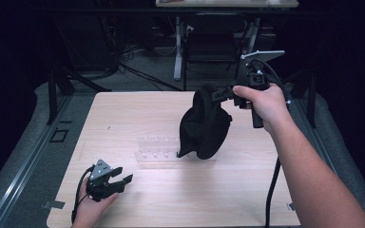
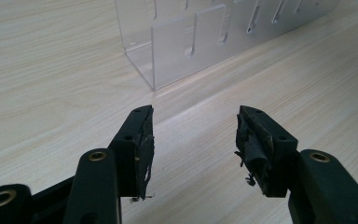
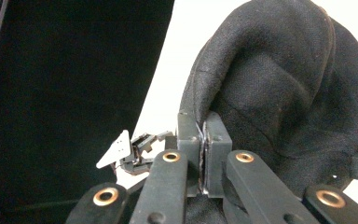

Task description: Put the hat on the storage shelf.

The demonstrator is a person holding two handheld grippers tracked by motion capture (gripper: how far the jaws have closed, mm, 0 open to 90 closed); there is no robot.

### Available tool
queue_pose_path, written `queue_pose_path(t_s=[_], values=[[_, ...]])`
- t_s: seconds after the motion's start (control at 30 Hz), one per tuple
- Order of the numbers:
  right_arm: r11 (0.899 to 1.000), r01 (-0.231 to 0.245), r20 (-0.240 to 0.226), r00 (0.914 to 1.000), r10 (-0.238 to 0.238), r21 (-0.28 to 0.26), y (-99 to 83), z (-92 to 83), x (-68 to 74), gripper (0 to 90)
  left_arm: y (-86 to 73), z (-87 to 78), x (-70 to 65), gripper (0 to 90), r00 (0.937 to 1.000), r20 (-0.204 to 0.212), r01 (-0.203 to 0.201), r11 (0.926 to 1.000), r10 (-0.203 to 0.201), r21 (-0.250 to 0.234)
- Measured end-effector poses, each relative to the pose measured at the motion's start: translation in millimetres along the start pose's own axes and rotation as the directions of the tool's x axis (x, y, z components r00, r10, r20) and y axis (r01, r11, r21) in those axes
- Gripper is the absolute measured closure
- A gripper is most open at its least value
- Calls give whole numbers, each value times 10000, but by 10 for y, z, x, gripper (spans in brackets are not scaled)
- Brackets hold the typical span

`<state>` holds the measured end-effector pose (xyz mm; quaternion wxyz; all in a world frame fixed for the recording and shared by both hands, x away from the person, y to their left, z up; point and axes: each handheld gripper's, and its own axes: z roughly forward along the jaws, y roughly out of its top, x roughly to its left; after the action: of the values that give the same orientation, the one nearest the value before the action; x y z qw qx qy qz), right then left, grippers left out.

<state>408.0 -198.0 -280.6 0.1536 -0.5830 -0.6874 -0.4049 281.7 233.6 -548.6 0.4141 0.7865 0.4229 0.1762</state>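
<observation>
A black cap (image 1: 204, 124) hangs over the middle of the wooden table (image 1: 123, 114), gripped at its top edge by my right gripper (image 1: 221, 93). In the right gripper view the two jaws are pressed together on the cap's rim (image 3: 204, 122), and the cap's crown (image 3: 284, 88) bulges to the right. The cap's lower edge hangs at the right end of a clear acrylic rack (image 1: 159, 152). My left gripper (image 1: 121, 175) rests low at the table's near left, open, with nothing between its fingers. The left gripper view shows the rack (image 2: 186, 42) just ahead of the open left gripper (image 2: 193, 140).
A thick black cable (image 1: 271, 190) trails down from the right gripper along the forearm. Beyond the table's far edge stand a dark chair (image 1: 209, 42) and a desk frame (image 1: 178, 47). Metal rails (image 1: 24, 161) run along the floor at the left.
</observation>
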Motion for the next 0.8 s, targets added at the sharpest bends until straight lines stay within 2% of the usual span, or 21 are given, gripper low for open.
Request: queue_pose_path(t_s=[0.13, 0.6, 0.63, 0.8], values=[[10000, 6, -70, 10000, -7, -29, 13, 35, 2, 883, 0, 1, -3, 468, 10000, -2, 38, 10000, -38, 0], [9999, 78, 173, 9998, -79, 67, 46, 169, 18, 882, 3, 10, -10, 468, 10000, 24, -12, 10000, 12, 54], [9999, 71, 203, 9998, -72, 79, 51, 194, 14, 882, 7, 4, -11, 468, 10000, 24, -38, 9998, 38, 171], [10000, -10, 122, 9999, 10, 45, 59, 245, 4, 882, 8, 9, -23, 468, 10000, 24, -9, 10000, 9, 0]])
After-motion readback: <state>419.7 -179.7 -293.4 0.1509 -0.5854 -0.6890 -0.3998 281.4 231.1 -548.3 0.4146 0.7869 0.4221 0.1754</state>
